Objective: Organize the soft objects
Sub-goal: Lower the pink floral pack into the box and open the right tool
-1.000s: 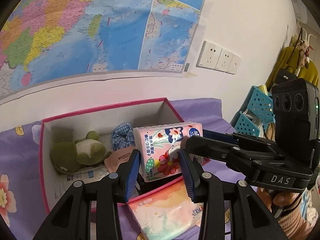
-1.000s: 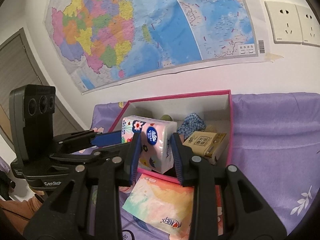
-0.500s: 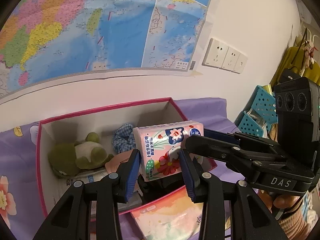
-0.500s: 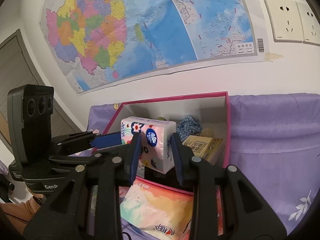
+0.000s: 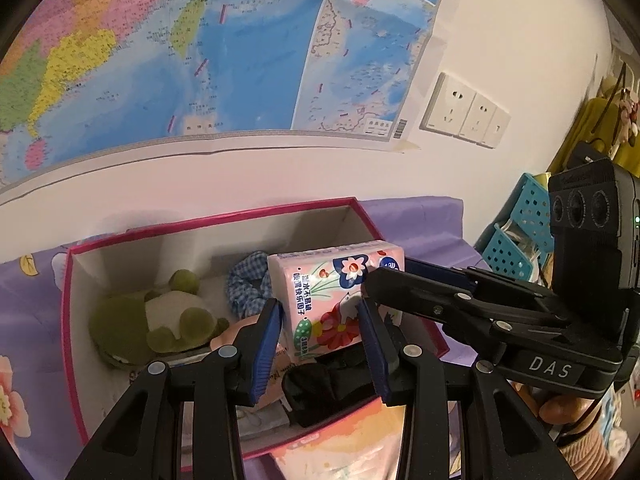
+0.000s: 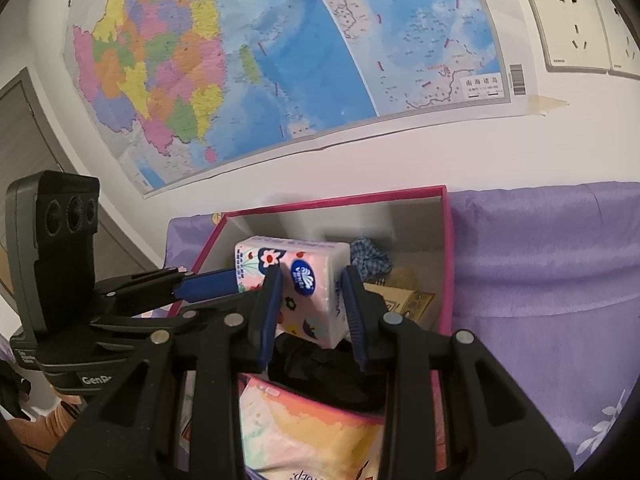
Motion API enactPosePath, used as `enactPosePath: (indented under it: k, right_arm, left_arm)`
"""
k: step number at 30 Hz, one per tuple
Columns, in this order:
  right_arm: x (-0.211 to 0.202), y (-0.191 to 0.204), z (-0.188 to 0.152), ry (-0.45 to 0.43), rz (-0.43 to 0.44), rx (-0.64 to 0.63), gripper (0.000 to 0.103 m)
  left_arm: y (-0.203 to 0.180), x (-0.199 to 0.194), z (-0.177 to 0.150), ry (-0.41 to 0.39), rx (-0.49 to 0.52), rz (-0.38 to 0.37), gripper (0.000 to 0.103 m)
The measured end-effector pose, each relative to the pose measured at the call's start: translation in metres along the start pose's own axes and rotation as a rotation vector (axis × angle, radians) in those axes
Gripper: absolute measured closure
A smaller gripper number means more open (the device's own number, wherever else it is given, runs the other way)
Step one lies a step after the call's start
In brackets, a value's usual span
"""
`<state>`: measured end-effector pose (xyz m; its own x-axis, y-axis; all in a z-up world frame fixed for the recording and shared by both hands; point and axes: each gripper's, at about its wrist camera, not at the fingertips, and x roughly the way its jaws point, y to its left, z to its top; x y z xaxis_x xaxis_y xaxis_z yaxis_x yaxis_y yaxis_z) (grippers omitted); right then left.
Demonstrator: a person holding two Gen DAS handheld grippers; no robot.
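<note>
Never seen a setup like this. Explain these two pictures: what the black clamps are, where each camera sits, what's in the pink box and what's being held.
No robot here: a person holds a two-finger clamp in each hand, with a camera on each clamp looking along its fingers. One picture is from the left gripper, with the right one entering from the side; the other is from the right gripper. Both grip one floral tissue pack above an open pink box on a purple cloth. Inside lie a green plush frog, a blue checked scrunchie, something black and a small brown carton. Another tissue pack lies in front.
</note>
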<state>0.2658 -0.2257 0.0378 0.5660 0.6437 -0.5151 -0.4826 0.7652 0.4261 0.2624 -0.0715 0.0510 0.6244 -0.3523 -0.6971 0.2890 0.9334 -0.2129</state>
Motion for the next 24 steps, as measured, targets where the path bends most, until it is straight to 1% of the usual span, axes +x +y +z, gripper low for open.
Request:
enactPosePath:
  k: [15,24]
  right_arm:
    - [0.014,-0.008,0.005,0.016,-0.015,0.023,0.069]
    - [0.021,-0.015,0.009,0.019,-0.031,0.037,0.069]
  left_arm:
    - [0.001,0.011,0.005,0.014,0.001,0.014,0.064]
    - [0.004,0.017,0.012,0.045,-0.032,0.016,0.064]
